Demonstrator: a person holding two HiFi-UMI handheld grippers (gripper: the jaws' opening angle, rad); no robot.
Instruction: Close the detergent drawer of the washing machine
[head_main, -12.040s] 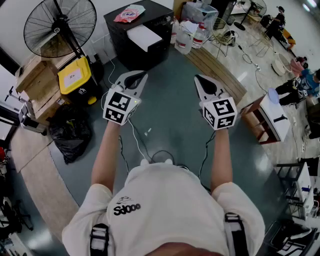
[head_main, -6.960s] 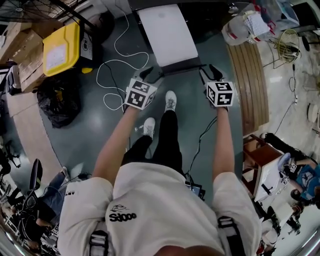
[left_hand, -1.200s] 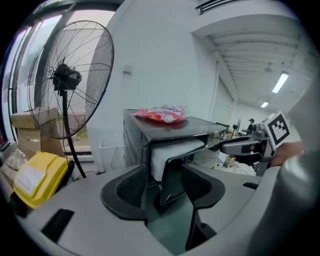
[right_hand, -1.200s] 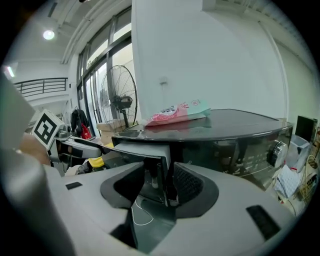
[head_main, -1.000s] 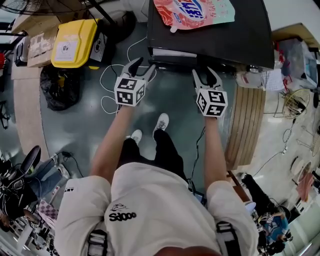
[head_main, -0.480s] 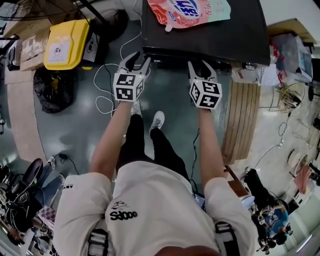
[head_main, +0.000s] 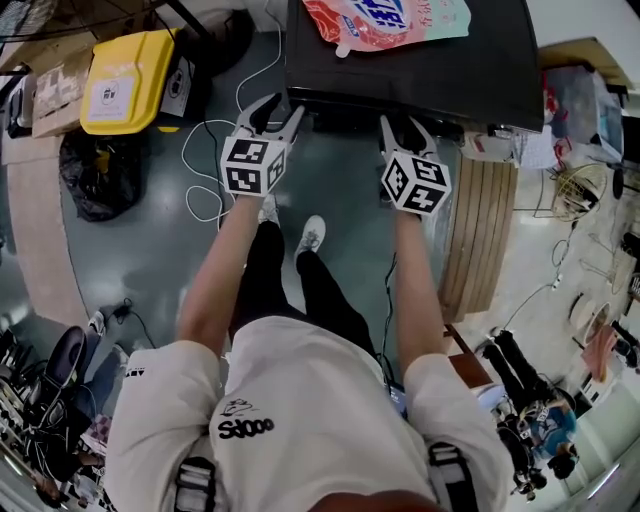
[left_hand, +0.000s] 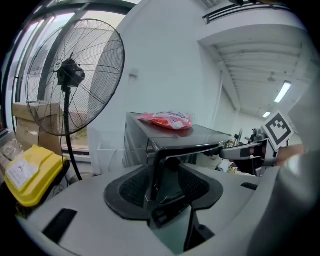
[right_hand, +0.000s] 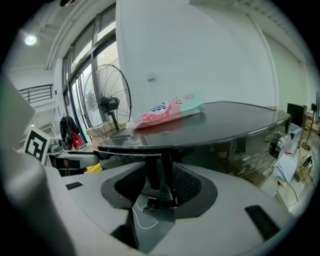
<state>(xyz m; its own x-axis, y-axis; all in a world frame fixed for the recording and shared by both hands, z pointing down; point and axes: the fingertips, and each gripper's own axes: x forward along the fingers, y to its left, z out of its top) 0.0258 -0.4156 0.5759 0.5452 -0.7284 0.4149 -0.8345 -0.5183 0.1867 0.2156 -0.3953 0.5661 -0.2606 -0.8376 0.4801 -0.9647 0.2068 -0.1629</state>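
- Left claw (head_main: 280, 108) right up at the front-left corner of the washing machine (head_main: 430, 60), jaws apart and just been opening a touch more. Corner edge sitting in the gap, no squeeze on it.
- Right claw (head_main: 405, 127) further right along the same front, jaws apart too but just been closing a little. Dark upright edge of the front between them, not clamped.
- Detergent drawer (head_main: 345, 118) as a dark strip under the top's front lip, between the two claws. Looks pushed in, hard to say how flush.
- Pink detergent pouch (head_main: 385, 20) lying flat on top, well back from both claws.
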